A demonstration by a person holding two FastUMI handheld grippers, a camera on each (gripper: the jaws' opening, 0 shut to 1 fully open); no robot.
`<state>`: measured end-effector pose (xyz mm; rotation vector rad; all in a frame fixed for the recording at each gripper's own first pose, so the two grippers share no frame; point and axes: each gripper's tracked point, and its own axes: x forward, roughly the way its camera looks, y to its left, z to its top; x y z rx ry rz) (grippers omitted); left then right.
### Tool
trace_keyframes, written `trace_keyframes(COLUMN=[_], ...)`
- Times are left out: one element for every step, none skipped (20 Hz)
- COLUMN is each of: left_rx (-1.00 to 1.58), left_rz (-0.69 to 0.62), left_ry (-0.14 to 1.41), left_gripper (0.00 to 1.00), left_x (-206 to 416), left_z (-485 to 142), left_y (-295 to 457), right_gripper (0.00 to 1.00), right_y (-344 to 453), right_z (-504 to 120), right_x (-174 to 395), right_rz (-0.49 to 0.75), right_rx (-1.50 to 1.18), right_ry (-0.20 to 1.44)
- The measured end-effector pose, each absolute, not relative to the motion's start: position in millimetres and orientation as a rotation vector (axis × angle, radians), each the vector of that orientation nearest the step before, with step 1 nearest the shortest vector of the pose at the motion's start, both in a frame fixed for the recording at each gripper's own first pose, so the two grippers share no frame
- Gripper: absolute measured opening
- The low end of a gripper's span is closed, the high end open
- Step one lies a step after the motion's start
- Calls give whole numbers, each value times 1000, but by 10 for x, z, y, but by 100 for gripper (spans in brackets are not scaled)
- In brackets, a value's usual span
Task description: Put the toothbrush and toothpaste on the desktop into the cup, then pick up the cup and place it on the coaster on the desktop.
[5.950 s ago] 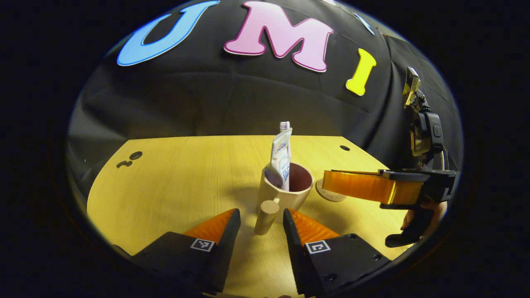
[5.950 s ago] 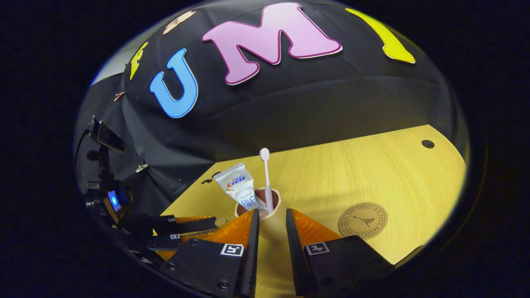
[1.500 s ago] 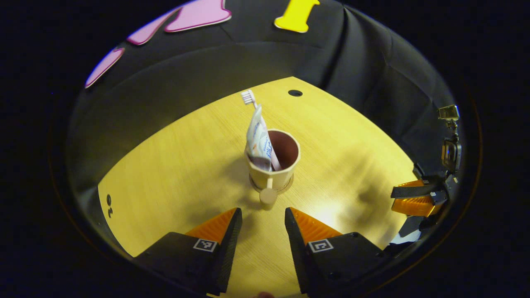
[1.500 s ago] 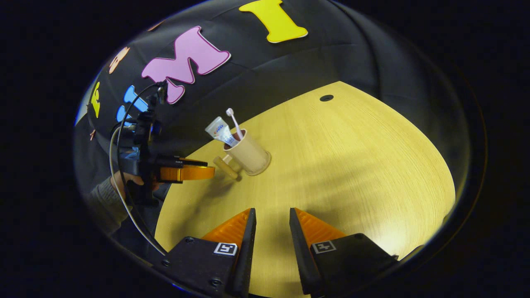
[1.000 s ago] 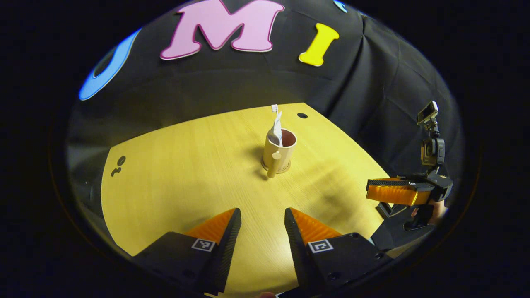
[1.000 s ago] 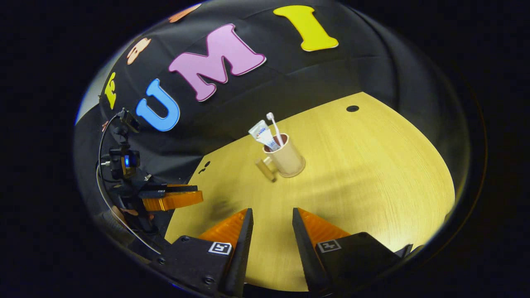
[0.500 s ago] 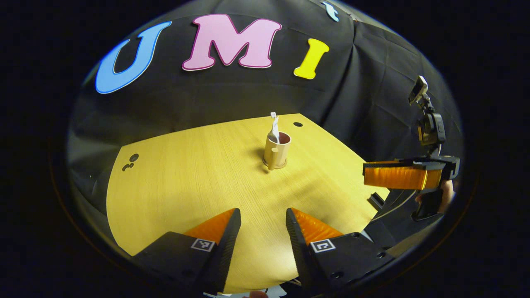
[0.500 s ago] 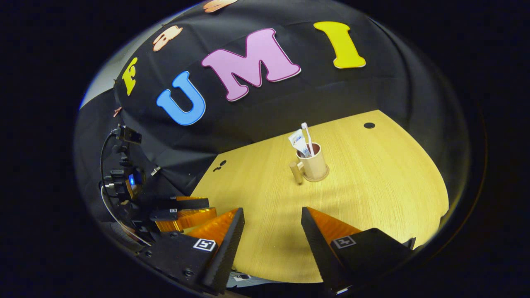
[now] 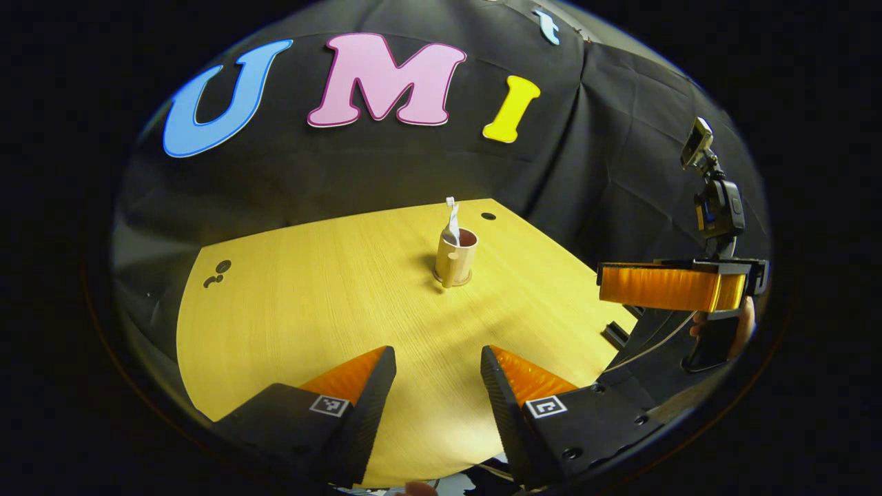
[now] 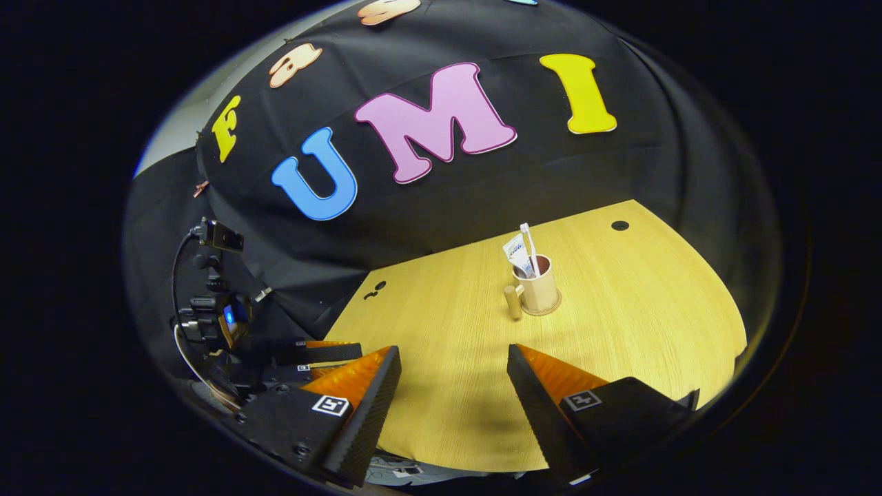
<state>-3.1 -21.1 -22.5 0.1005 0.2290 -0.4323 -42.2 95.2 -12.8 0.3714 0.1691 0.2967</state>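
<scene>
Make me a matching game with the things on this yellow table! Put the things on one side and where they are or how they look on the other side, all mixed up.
Things:
1. cup
2. toothbrush
3. coaster
4. right gripper

Places or states:
A. stands in the cup, bristles up
B. lies flat under the cup
C. open, holding nothing, near the table's edge
D. stands on the coaster, its handle towards the grippers

Pairs: 1-D, 2-A, 3-B, 4-C
</scene>
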Motion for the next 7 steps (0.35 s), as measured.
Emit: trace_keyframes(left_rx=[93,84,73,64,55,43,27], left_rz=[-433,-433,-429,-421,-405,-394,-387], left_ry=[225,223,221,218,210,204,203], left_gripper=[78,78,78,78,78,78,78], left_x=[-43,-55,-57,-61,-57,-60,-73], left_z=[-225,-224,-216,-199,-187,-164,-173], left_y=[-198,-208,-207,-198,-156,-128,-121], right_gripper=[96,96,96,96,96,96,96], right_y=[939,944,953,966,953,943,952], right_z=[-131,-150,-157,-144,-137,-132,-127], right_x=[-408,-401,-400,-400,-388,-382,-375], right_rz=[289,288,296,301,304,309,319], right_rx=[363,357,353,348,342,338,336], right_ry=[166,171,176,176,174,174,178])
